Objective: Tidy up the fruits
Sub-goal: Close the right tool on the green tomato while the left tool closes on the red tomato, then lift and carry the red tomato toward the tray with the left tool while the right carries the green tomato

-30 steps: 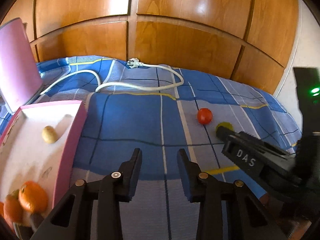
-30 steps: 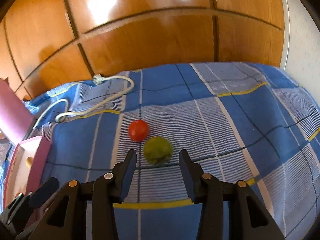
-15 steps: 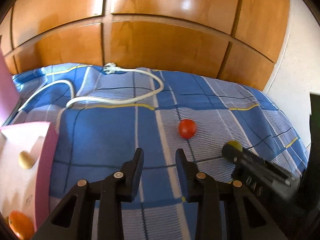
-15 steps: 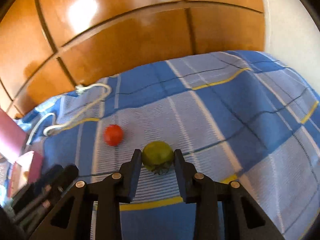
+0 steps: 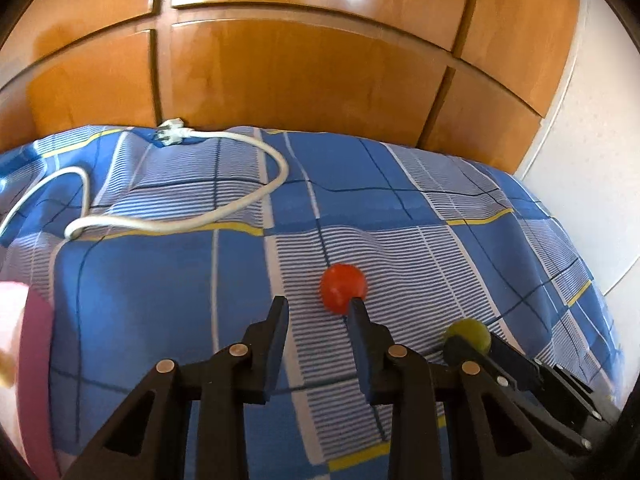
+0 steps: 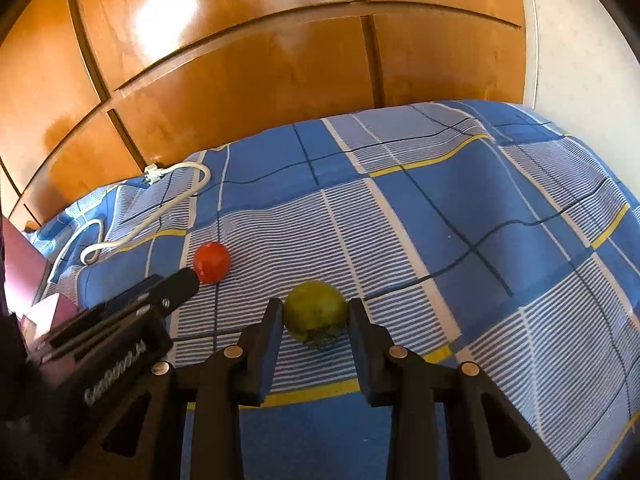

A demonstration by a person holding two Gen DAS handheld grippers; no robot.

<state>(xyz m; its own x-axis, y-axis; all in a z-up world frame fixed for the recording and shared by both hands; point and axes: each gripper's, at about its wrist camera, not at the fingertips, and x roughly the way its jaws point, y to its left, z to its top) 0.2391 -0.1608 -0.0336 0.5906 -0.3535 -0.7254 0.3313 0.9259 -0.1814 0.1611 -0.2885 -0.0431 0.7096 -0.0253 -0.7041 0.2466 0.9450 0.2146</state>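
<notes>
Now that the right gripper (image 6: pixel 312 312) has clamped its fingers on the green fruit (image 6: pixel 315 311) – a second ago they stood apart | fruit not lifted, on the bed (image 6: pixel 460 208) | left gripper (image 5: pixel 318 308) has swung toward the tomato (image 5: pixel 343 287), fingers closing, nothing between – tomato just beyond its right finger | next: carry fruit to the pink box (image 5: pixel 34 364).

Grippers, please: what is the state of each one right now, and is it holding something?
Left gripper: fingers closing, nothing between them; red fruit just beyond one tip.
Right gripper: shut on the green fruit.
</notes>
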